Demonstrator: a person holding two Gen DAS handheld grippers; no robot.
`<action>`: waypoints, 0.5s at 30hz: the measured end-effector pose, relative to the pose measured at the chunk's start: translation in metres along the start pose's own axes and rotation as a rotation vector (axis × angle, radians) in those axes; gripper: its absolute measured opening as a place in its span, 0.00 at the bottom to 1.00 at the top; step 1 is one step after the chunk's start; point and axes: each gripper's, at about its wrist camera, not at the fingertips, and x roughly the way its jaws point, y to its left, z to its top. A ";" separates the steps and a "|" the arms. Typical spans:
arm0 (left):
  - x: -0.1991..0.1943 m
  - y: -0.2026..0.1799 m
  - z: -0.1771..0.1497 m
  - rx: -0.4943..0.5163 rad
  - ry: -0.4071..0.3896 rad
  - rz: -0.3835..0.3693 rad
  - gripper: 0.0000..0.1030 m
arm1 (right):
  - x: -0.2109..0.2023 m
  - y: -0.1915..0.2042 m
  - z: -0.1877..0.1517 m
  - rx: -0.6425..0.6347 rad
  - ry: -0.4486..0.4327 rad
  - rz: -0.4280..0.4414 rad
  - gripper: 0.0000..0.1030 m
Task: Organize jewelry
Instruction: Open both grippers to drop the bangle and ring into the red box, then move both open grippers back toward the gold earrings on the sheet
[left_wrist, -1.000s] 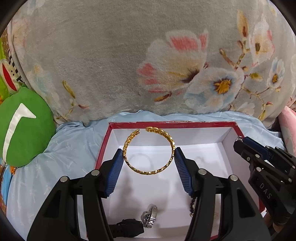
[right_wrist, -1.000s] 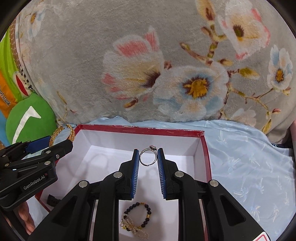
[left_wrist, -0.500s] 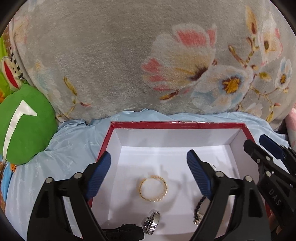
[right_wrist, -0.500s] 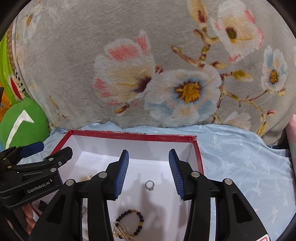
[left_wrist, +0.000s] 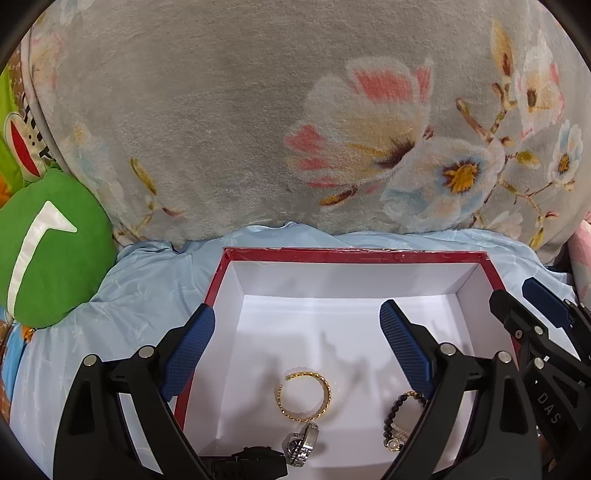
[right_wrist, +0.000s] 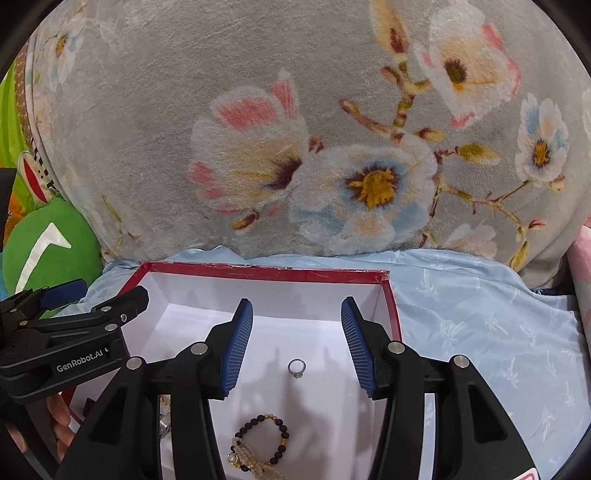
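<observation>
Both tongs hang tilted downward over an open red box, with nothing between their blue pads. Left tongs stand wide apart, their jaws having just spread; the left pad sits over the box's left wall, the right one over its white floor. Right tongs are about half open, jaws likewise just parted, and they point into the right part of the box. Part of a hand shows under the left tool in the right wrist view.

On the floor of the box, a gold bangle lies flat below the left tongs, apart from both pads. Just in front of it lies a steel watch beside a black strap. A small ring lies loose below the right tongs. Nearer that camera, a dark bead bracelet overlaps a pale bead string.

Writing reads "GenRobot.AI" on the left tool's side and "DAS" on the right tool's side.

The box rests on a light blue sheet, backed by a grey flowered blanket and a green cushion.
</observation>
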 end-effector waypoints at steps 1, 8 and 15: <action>0.000 0.001 0.000 -0.001 0.002 0.006 0.86 | 0.000 0.000 0.000 0.000 0.001 -0.001 0.48; -0.035 0.031 -0.010 -0.055 -0.011 0.006 0.86 | -0.031 -0.009 -0.004 0.019 -0.011 0.003 0.48; -0.097 0.079 -0.052 -0.108 0.017 0.007 0.86 | -0.102 -0.017 -0.042 0.022 0.007 0.020 0.50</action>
